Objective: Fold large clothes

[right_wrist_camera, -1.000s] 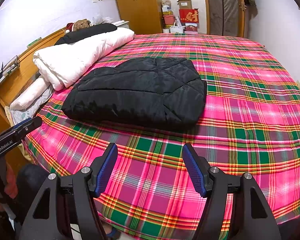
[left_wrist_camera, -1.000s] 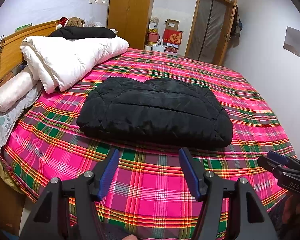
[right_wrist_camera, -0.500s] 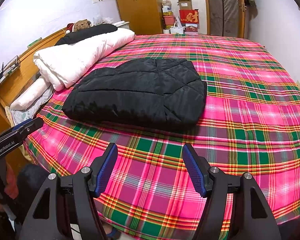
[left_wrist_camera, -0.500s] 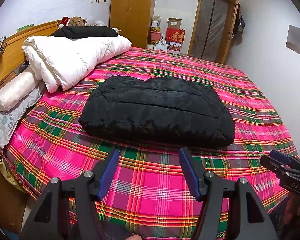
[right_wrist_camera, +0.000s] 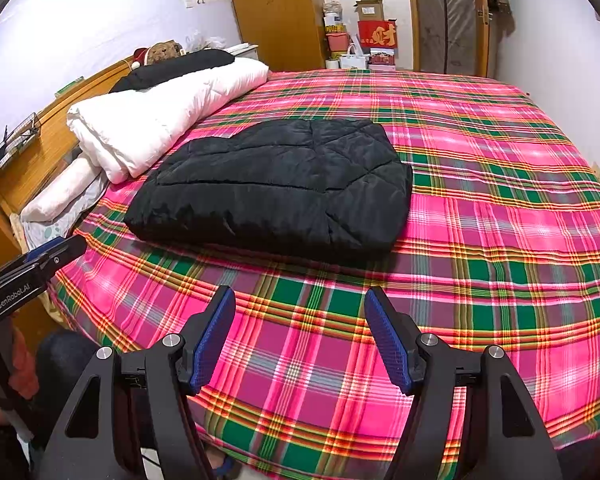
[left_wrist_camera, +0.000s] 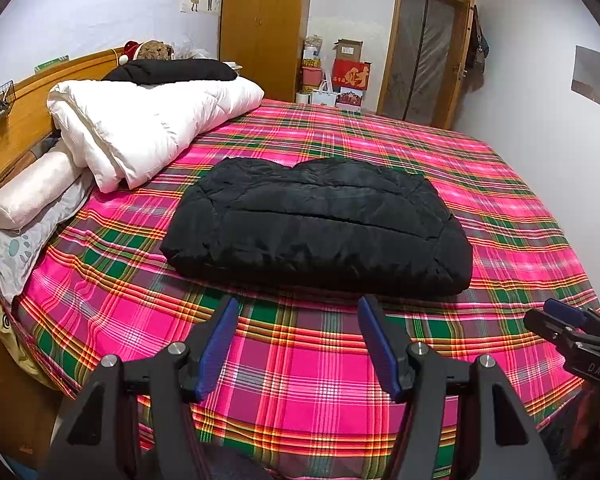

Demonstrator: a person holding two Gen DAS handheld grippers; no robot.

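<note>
Black puffy coat [left_wrist_camera: 320, 224] lies folded into a fat flat bundle in the middle of the bed [left_wrist_camera: 300, 380]. It rests on a bright sheet with pink, green and yellow checks. Nothing is touching it.

Left tongs [left_wrist_camera: 296, 344] hang over the near edge of the bed, just in front of the coat. Their two blue pads [left_wrist_camera: 218, 344] stand wide apart, and only the checked sheet shows between them. They are let go and hold nothing.

Right tongs [right_wrist_camera: 300, 336] hang over the near edge too, a bit more to the right side of the coat. Their blue pads [right_wrist_camera: 388, 344] are also spread wide, with only sheet between them. They are let go as well and hold nothing. In the left wrist view, the tip of the right tongs pokes in at the right edge. In the right wrist view, the left tongs [right_wrist_camera: 32, 276] poke in at the left edge.

Behind the coat, a big white blanket [left_wrist_camera: 148, 124] is folded near the wooden headboard [left_wrist_camera: 28, 128]. A black pillow [left_wrist_camera: 176, 70] sits on top of it, and a brown teddy bear [left_wrist_camera: 154, 50] with a red hat peeks out behind the pillow. A long pale pillow [left_wrist_camera: 28, 196] lies next to the blanket, close to the headboard.

At the far end of the room stand a tall wooden wardrobe [left_wrist_camera: 260, 28], a pile of boxes [left_wrist_camera: 340, 76] and a door [left_wrist_camera: 428, 52].
</note>
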